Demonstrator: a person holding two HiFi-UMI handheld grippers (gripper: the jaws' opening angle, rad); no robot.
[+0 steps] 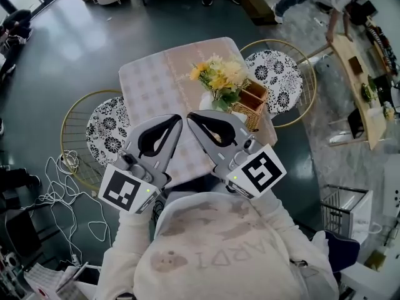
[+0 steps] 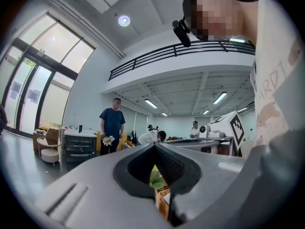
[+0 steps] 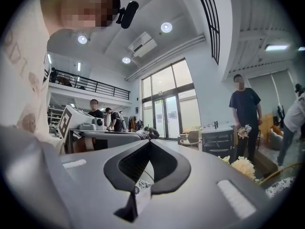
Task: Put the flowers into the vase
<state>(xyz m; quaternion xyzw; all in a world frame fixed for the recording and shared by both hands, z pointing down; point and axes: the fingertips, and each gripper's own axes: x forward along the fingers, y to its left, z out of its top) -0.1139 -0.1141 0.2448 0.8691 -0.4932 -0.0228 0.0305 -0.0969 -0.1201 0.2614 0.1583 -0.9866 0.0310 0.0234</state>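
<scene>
A bunch of yellow and cream flowers [image 1: 219, 74] stands on the checked table [image 1: 156, 80], its stems going down into a white vase [image 1: 206, 99] that the right gripper partly hides. Both grippers are held close to my chest, above the table's near edge, with their tips almost meeting. My left gripper [image 1: 179, 119] is shut with nothing in it, and so is my right gripper [image 1: 189, 115]. The left gripper view looks along shut jaws [image 2: 155, 146] at a slit of green leaf. In the right gripper view [image 3: 150, 142], cream blooms [image 3: 244, 166] show at the right.
A wicker basket [image 1: 250, 108] sits right of the vase. Two wire chairs with black-and-white cushions flank the table, left [image 1: 107, 130] and right [image 1: 273, 74]. White cables [image 1: 62, 186] lie on the floor at left. A person in dark clothes [image 3: 245, 109] stands beyond, holding a small bouquet.
</scene>
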